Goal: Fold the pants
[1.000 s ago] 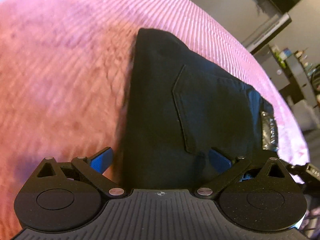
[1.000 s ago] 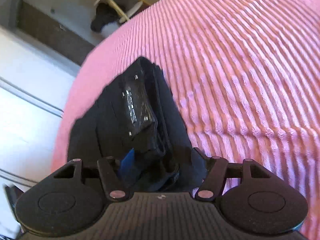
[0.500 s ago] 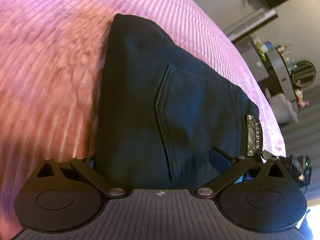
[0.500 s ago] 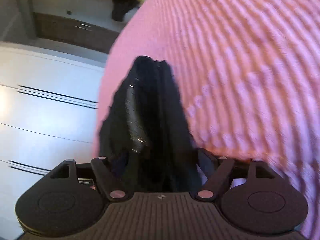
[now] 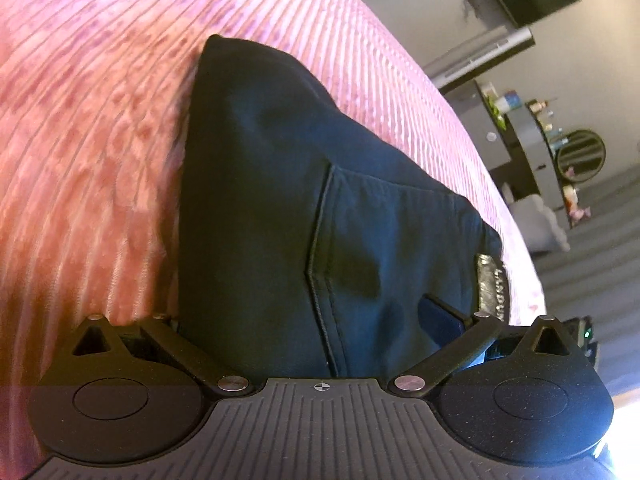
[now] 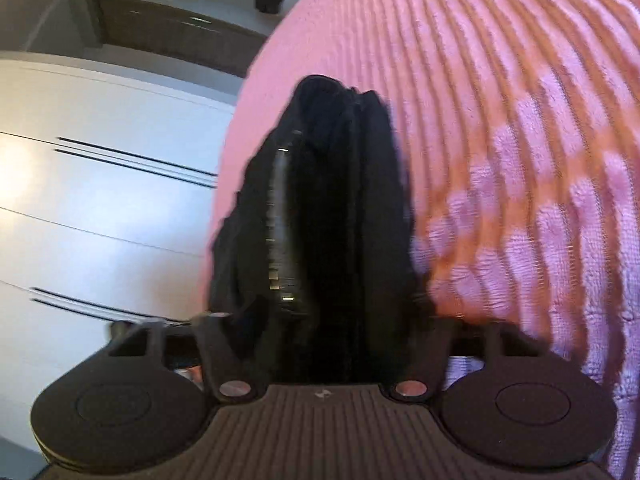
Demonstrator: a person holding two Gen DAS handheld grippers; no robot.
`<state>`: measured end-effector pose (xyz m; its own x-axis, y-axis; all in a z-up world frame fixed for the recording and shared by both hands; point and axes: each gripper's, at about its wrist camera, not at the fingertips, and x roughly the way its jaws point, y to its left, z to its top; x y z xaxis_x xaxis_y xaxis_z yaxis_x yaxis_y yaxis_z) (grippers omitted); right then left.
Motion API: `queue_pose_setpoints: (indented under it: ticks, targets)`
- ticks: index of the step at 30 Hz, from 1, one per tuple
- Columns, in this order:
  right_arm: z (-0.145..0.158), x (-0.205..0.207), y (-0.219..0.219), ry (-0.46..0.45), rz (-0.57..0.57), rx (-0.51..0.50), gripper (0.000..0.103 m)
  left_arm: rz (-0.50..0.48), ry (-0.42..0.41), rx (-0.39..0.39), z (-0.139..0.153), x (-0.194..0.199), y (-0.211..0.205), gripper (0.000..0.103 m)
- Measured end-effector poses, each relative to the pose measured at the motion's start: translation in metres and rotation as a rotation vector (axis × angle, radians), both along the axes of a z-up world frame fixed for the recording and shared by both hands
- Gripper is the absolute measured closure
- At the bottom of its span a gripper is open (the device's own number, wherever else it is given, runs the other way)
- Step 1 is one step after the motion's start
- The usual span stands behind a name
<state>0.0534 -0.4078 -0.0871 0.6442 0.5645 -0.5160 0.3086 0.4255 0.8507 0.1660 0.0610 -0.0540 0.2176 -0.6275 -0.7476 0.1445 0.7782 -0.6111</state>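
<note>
I judge the folding nearly done: the black pants (image 5: 304, 208) form a compact bundle over the pink bed (image 5: 100, 140), both my left gripper (image 5: 304, 320) and right gripper (image 6: 320, 320) grasping its edge, only setting down left.

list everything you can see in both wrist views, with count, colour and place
pants: 1, black, folded on the blanket, reaching in between both grippers' fingers
back pocket: 1, black, on the pants' upper face
waist patch: 1, grey with lettering, at the pants' right edge in the left view
blanket: 1, pink, ribbed, under the pants
cabinet: 1, white with dark lines, left of the blanket in the right view
mirror: 1, round, dark frame, far right background in the left view
left gripper: 1, black, blue pads, bottom of the left view, fingers either side of the pants
right gripper: 1, black, bottom of the right view, fingers either side of the pants' edge
</note>
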Motion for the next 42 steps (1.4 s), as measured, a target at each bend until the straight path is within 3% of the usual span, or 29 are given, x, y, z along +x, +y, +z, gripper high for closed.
queue_pose_setpoints:
  ticks: [3,10,13,15,18,23,26,30,34,39,42]
  targets:
    - [0.004,0.003,0.009,0.000,0.007,-0.023,0.061,-0.020,-0.036,0.001,0.007,-0.004,-0.003,0.003]
    - [0.010,0.024,0.028,0.035,0.033,-0.092,0.056,-0.022,-0.042,0.026,0.003,-0.003,-0.009,0.001]
    - [0.025,0.028,0.042,0.011,0.061,-0.170,0.063,0.017,-0.048,0.018,0.008,-0.007,-0.008,0.010]
    - [0.037,0.034,0.053,-0.008,0.077,-0.193,0.065,0.049,-0.047,0.007,0.011,-0.009,-0.003,0.018]
    - [0.058,0.041,0.062,-0.041,0.101,-0.229,0.066,0.077,-0.039,-0.036,0.015,-0.009,0.004,0.021]
    - [0.082,0.066,0.079,-0.076,0.129,-0.266,0.066,0.083,-0.057,-0.082,0.030,-0.006,0.009,0.022]
    - [0.094,0.082,0.085,-0.111,0.125,-0.272,0.066,0.105,-0.109,-0.106,0.045,0.001,0.014,0.022]
    - [0.102,0.114,0.093,-0.155,0.117,-0.276,0.066,0.127,-0.180,-0.091,0.065,0.017,0.018,0.022]
    - [0.100,0.156,0.105,-0.171,0.127,-0.288,0.066,0.186,-0.192,-0.075,0.072,0.040,0.027,0.022]
    - [0.093,0.201,0.108,-0.145,0.137,-0.311,0.066,0.235,-0.187,-0.034,0.065,0.061,0.032,0.022]
    - [0.082,0.216,0.113,-0.109,0.171,-0.360,0.066,0.251,-0.144,0.017,0.047,0.074,0.036,0.022]
